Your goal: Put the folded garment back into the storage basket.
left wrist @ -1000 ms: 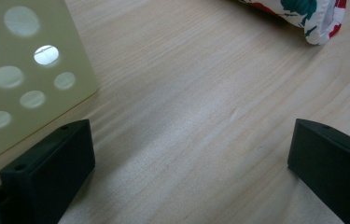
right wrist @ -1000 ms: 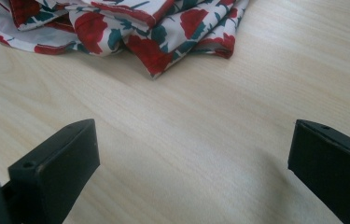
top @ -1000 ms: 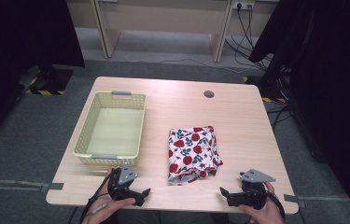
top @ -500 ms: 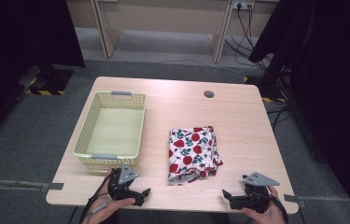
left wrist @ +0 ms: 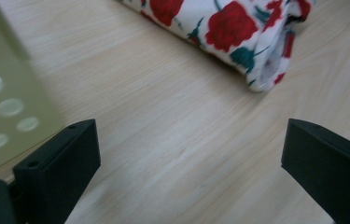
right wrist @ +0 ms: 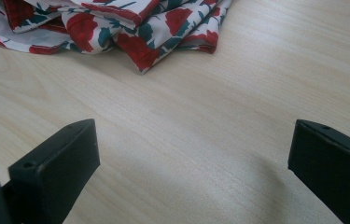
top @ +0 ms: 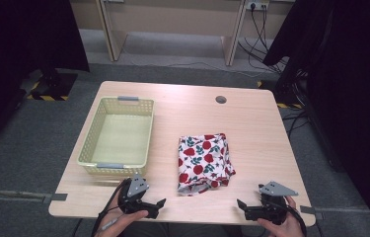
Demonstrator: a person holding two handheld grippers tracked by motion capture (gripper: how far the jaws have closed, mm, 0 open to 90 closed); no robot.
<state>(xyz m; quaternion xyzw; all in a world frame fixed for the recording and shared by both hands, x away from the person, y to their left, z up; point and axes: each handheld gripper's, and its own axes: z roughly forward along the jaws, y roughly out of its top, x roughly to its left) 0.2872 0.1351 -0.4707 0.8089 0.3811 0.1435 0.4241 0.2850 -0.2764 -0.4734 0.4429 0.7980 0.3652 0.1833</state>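
Note:
A folded white cloth with red roses (top: pixel 203 162) lies on the wooden table (top: pixel 251 133), right of centre. An empty pale green basket (top: pixel 118 136) stands to its left. My left gripper (top: pixel 157 206) rests open near the front edge, below the basket and left of the cloth. Its view has the cloth's near corner (left wrist: pixel 238 37) ahead and the basket wall (left wrist: pixel 4 102) at the left. My right gripper (top: pixel 243 210) is open at the front right, pointing toward the cloth's folded edge (right wrist: pixel 135 28). Nothing is between either pair of jaws.
A round cable hole (top: pixel 220 99) sits near the table's far edge. Grey floor surrounds the table, with cables (top: pixel 266 39) at the back right and dark curtains on both sides. Bare wood lies between both grippers and the cloth.
The right gripper has slid slightly right and toward the front edge. The left gripper, cloth and basket have stayed put.

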